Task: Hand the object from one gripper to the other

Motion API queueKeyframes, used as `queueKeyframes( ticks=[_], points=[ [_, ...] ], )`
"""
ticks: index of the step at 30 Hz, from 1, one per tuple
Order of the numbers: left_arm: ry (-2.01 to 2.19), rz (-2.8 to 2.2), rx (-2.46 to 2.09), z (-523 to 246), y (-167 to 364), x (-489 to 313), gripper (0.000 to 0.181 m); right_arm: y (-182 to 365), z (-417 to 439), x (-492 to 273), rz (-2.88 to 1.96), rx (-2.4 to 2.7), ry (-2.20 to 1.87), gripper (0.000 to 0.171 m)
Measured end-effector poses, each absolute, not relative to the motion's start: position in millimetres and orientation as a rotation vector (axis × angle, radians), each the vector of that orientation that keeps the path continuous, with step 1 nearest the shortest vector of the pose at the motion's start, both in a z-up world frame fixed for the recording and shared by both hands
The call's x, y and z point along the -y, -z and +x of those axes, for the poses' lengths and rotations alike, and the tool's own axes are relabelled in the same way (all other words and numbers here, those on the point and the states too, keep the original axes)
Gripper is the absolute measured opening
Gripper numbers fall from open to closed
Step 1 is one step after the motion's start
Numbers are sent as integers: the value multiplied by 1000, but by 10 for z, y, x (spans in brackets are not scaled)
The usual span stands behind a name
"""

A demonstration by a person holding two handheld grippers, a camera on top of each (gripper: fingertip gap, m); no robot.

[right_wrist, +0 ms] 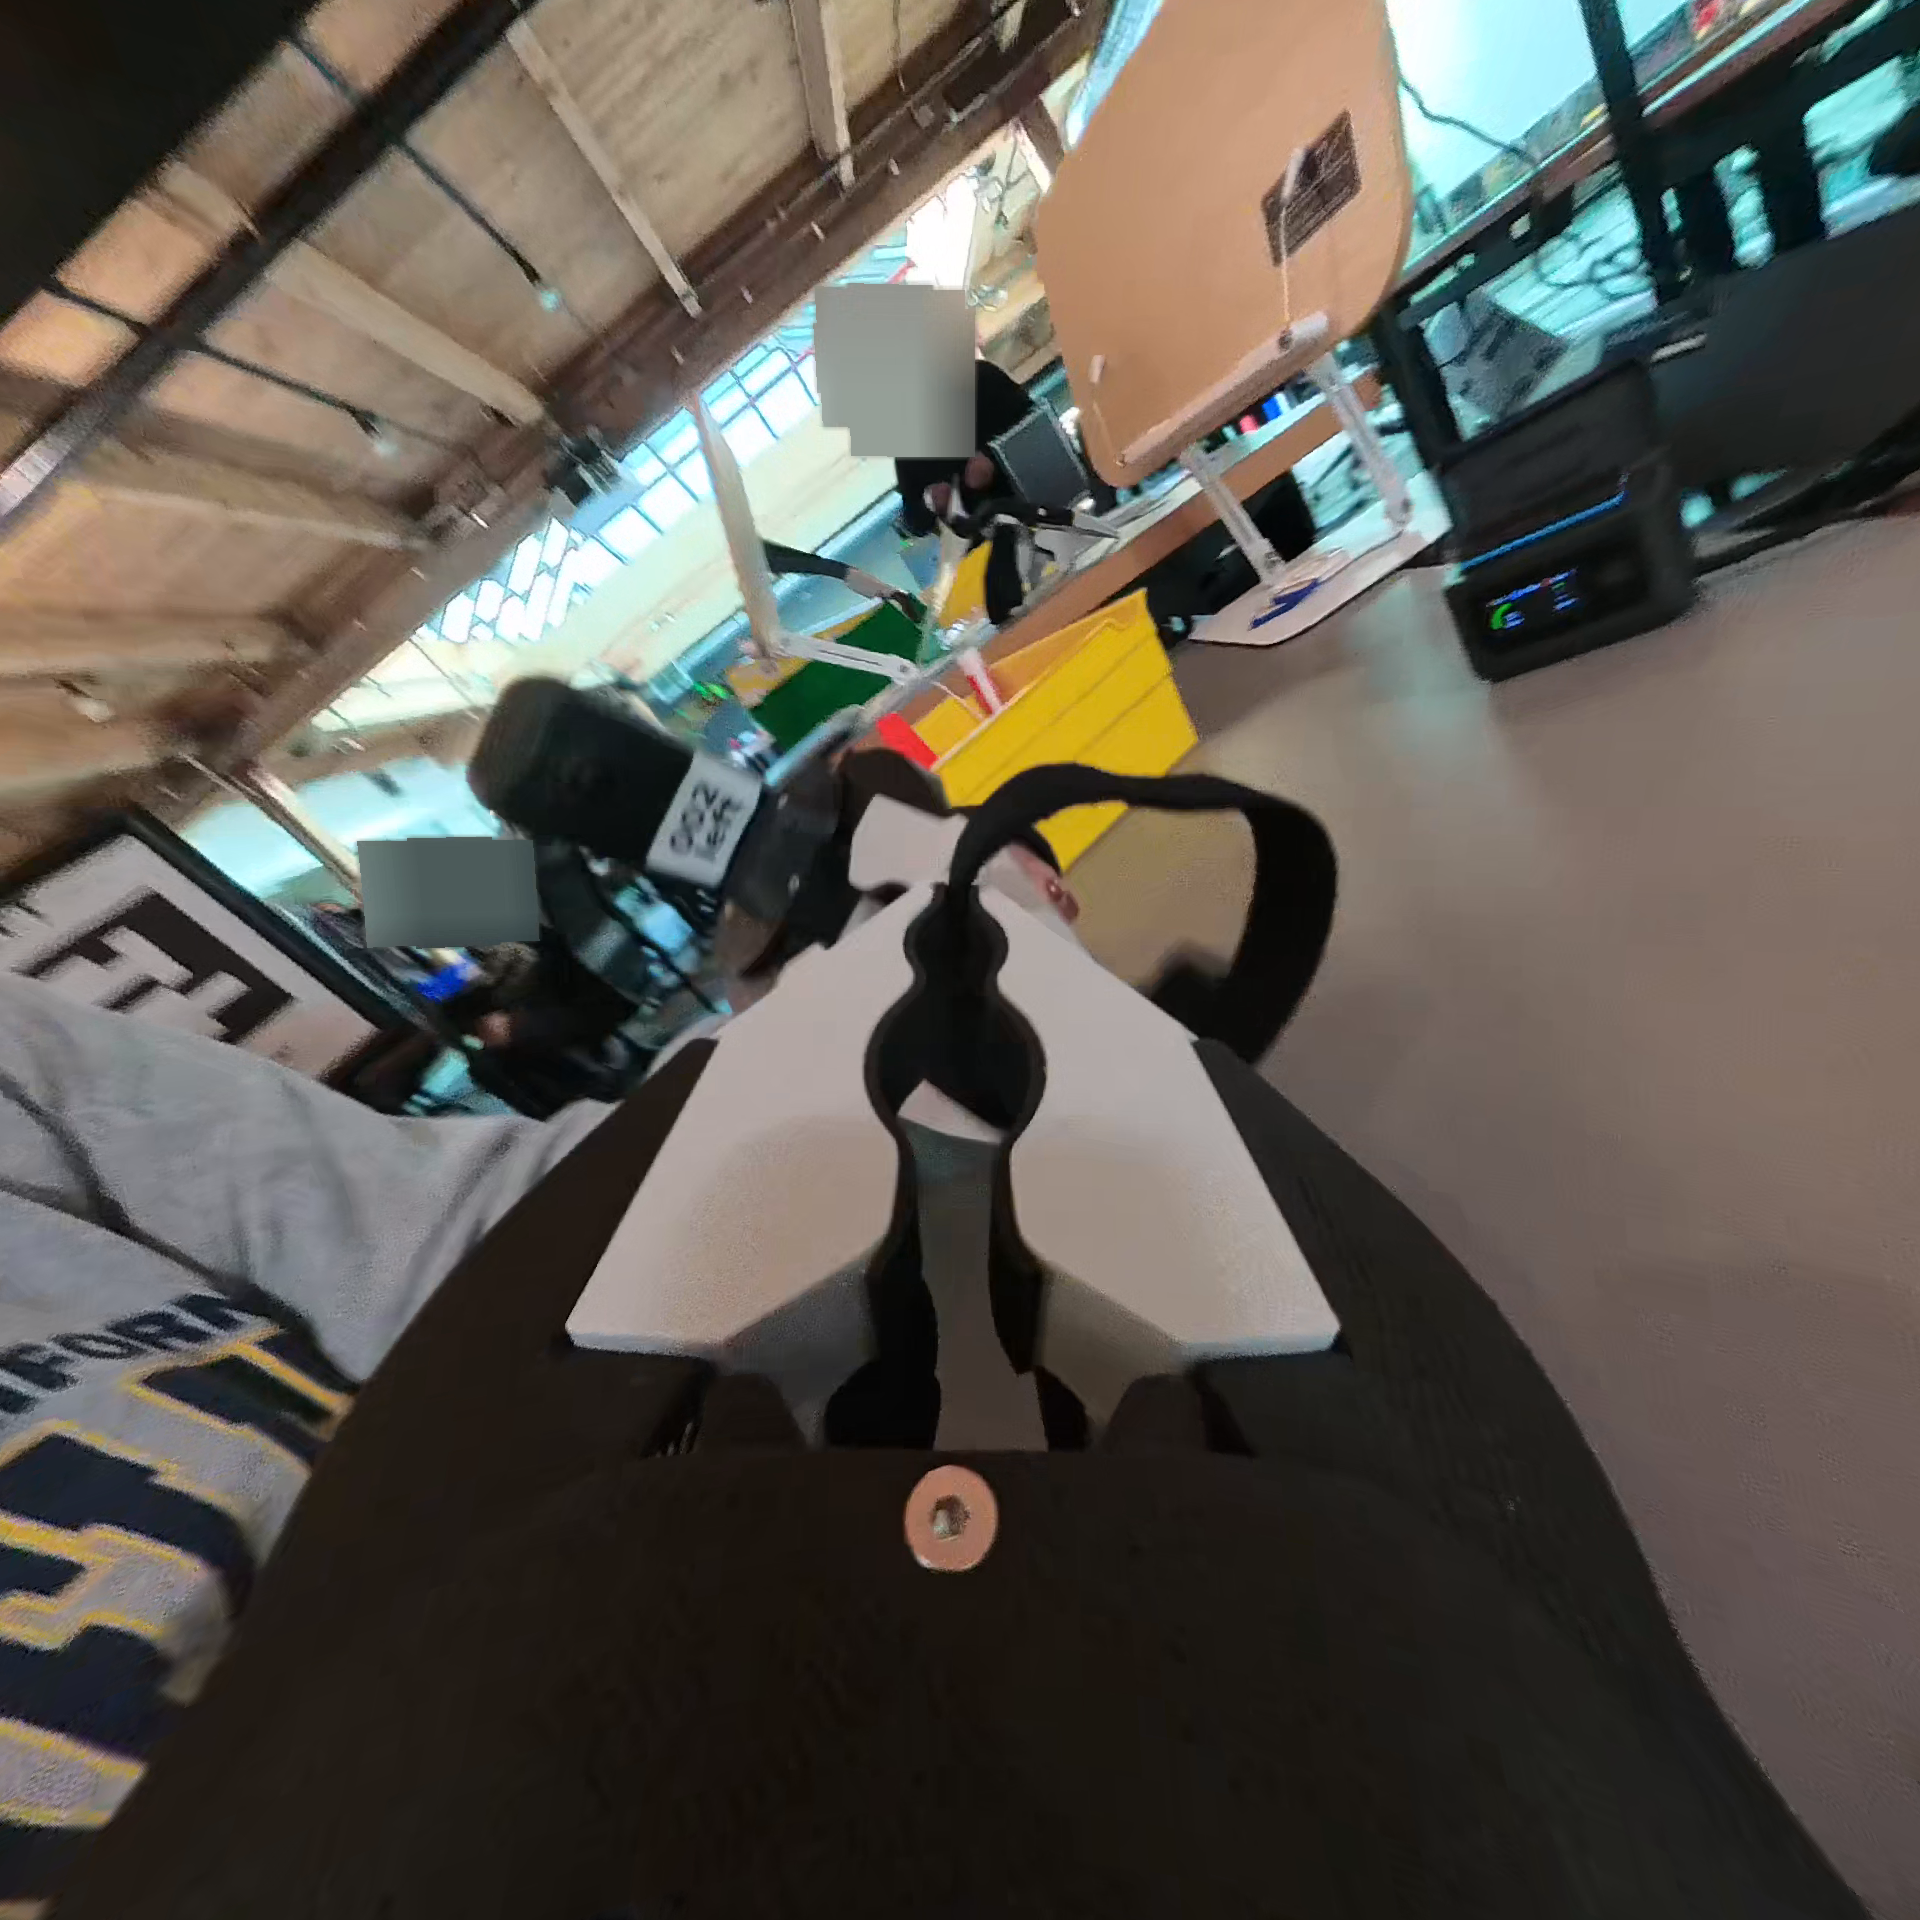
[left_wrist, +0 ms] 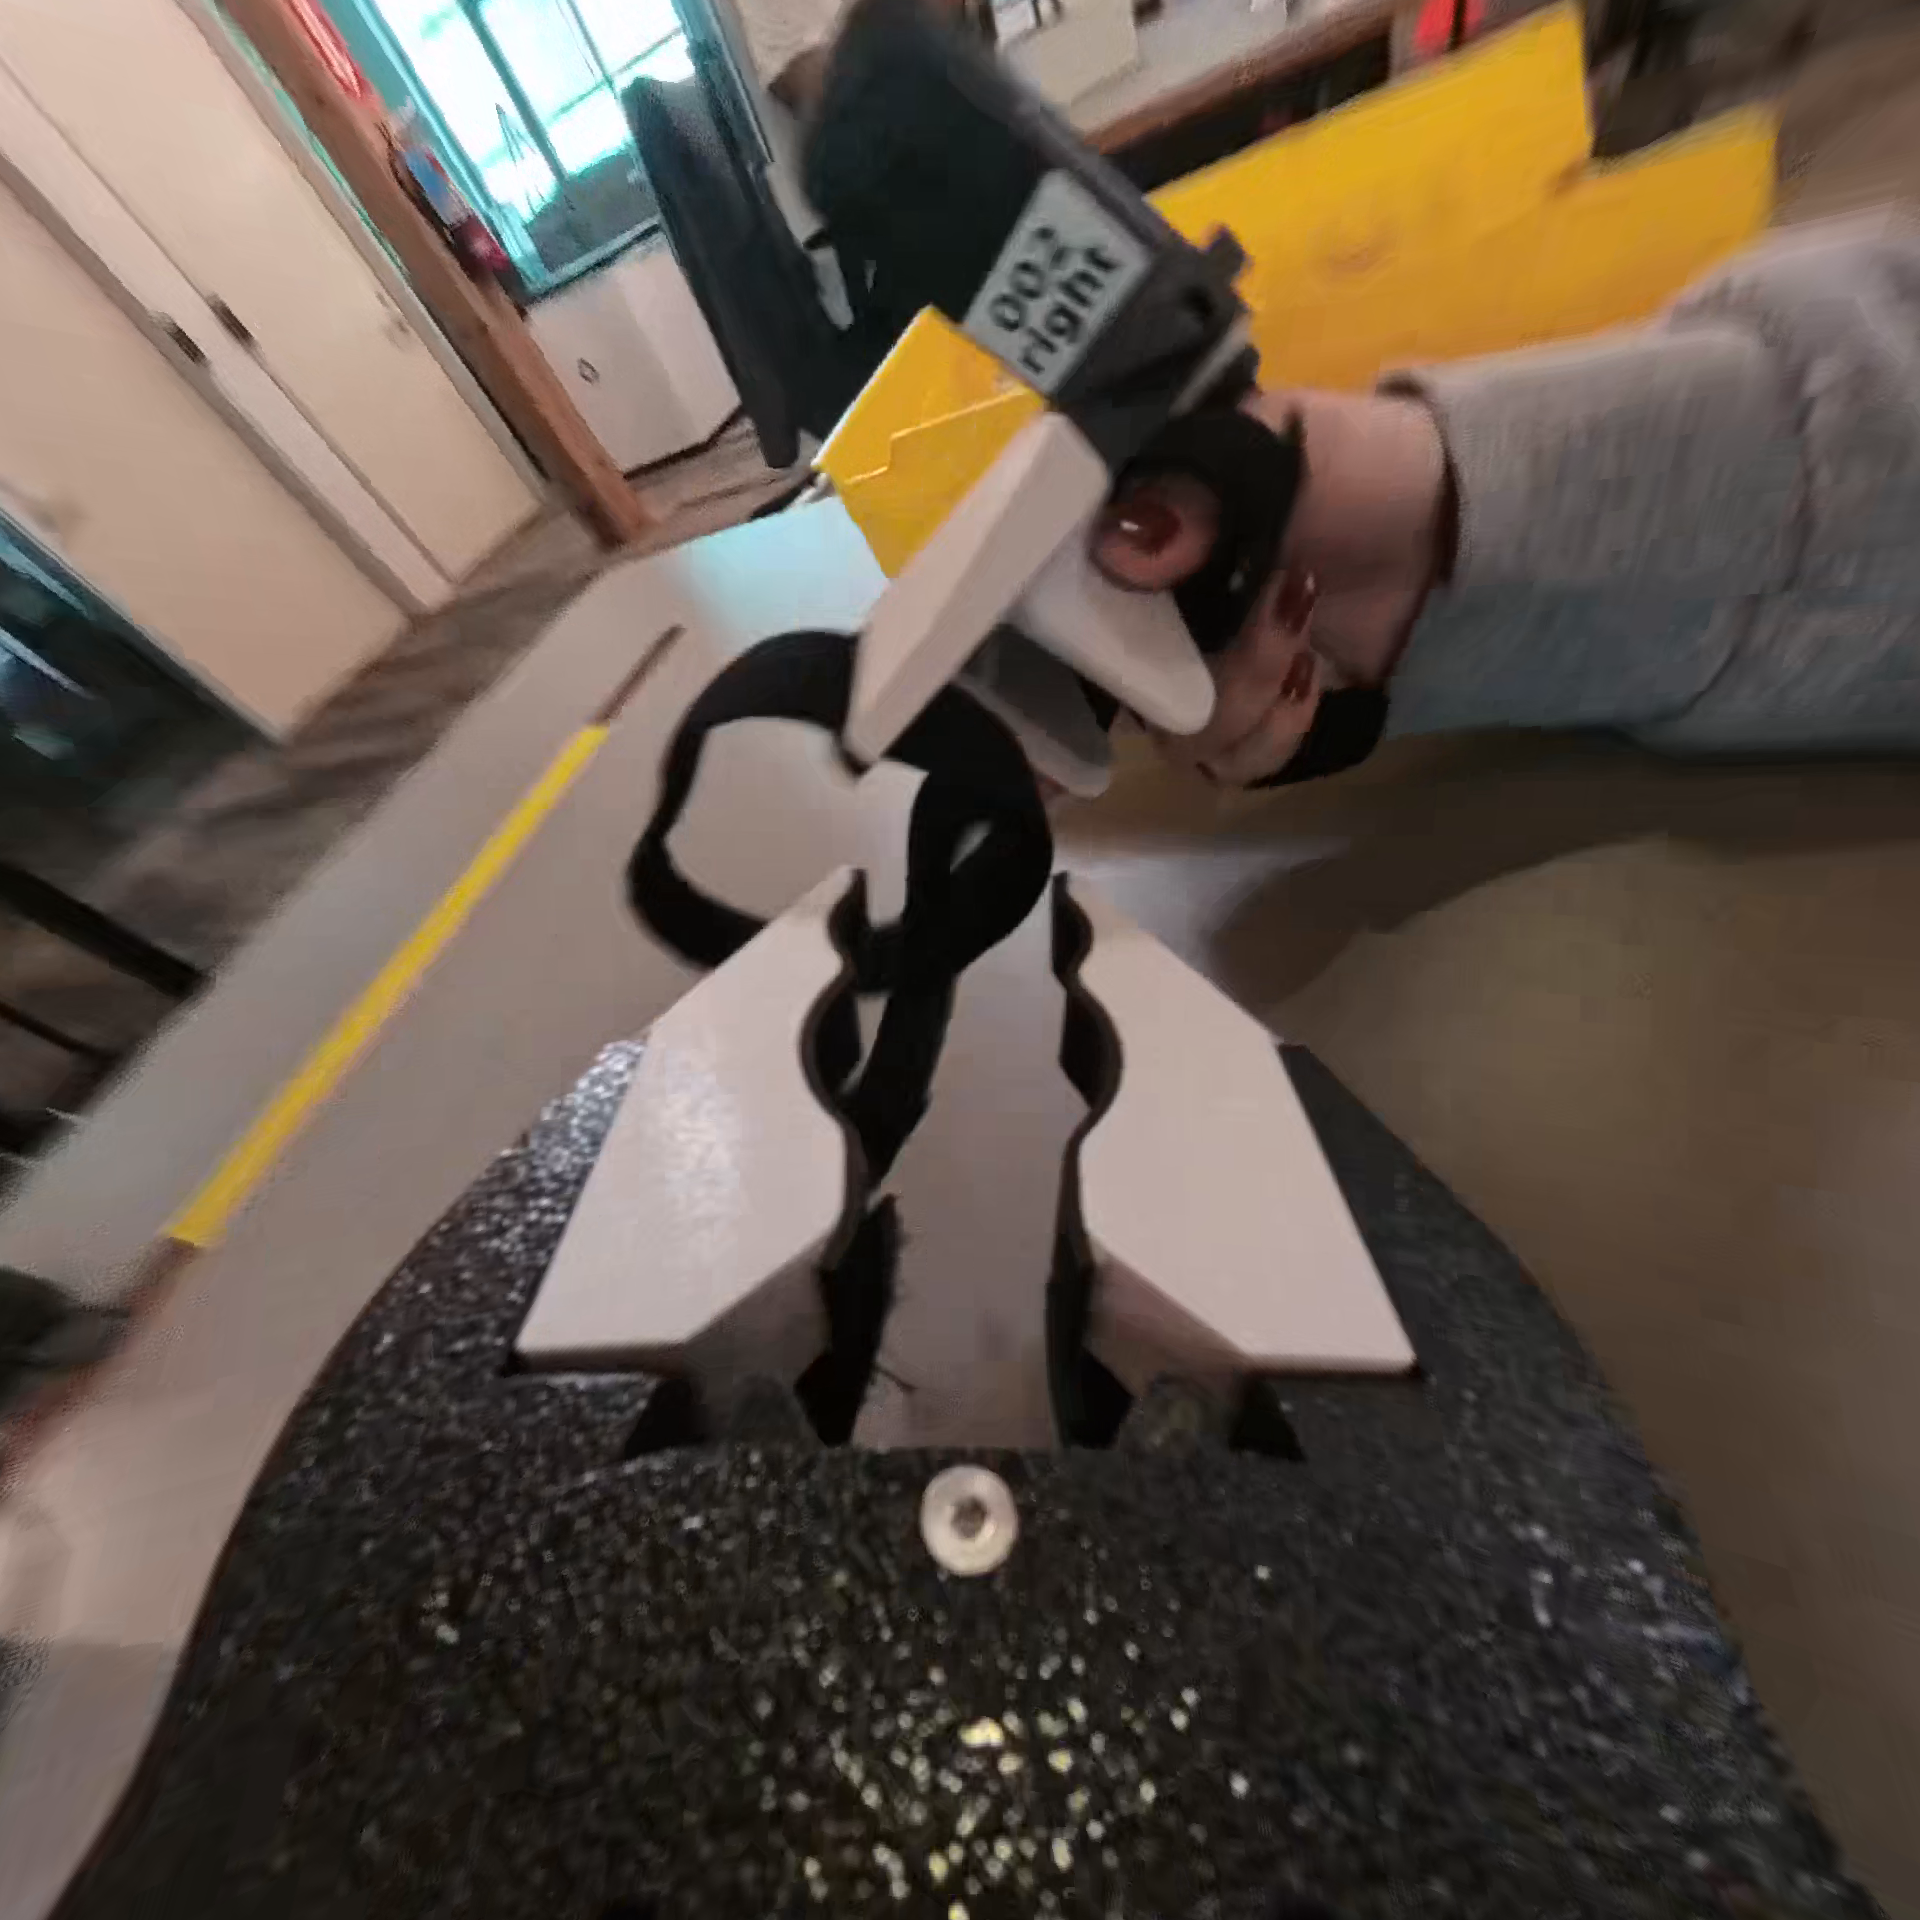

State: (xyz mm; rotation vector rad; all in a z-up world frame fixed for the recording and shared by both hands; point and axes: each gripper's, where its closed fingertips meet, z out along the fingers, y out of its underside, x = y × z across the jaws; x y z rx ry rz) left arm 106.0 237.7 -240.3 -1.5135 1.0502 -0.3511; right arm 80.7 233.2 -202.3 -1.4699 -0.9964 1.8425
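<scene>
The object is a black fabric strap (left_wrist: pixel 727 707), curled into loops. My right gripper (right_wrist: pixel 951 899) is shut on the strap (right_wrist: pixel 1288 883) at its fingertips, and the rest of the loop hangs out to the right. In the left wrist view the right gripper (left_wrist: pixel 966 748) comes in from the upper right and pinches the top of the strap. My left gripper (left_wrist: pixel 956 894) is open just below it. The strap's lower end runs down between the left fingers (left_wrist: pixel 727 1143) and lies against the left one. The left gripper's black body (right_wrist: pixel 623 800) shows behind the right fingertips.
A hand in a grey sleeve (left_wrist: pixel 1610 520) holds the right gripper. A grey table (left_wrist: pixel 499 831) with a yellow tape line (left_wrist: pixel 416 966) lies below. Yellow bins (right_wrist: pixel 1081 707) stand beyond, and a black box device (right_wrist: pixel 1558 561) on the floor. People sit in the background.
</scene>
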Motion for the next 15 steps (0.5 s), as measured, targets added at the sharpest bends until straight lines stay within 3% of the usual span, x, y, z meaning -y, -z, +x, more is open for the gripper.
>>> queueKeyframes(
  ticks=[1, 3, 7, 15],
  points=[
    [456, -1549, -968, 993, 2378, -2399, 45, 2036, 808, -2339, -1452, 1026, -1776, 0],
    [682, -1576, -769, 831, 2269, -2446, 66, 2069, 805, -2344, -1396, 1102, -1604, 0],
    [1060, -1481, -415, 544, 1980, -2510, 62, 2198, 779, -2414, -1266, 1277, -1068, 0],
    [1250, -1610, -324, 767, 2167, -2591, 61, 2554, 680, -2447, -840, 1596, -33, 0]
  ],
)
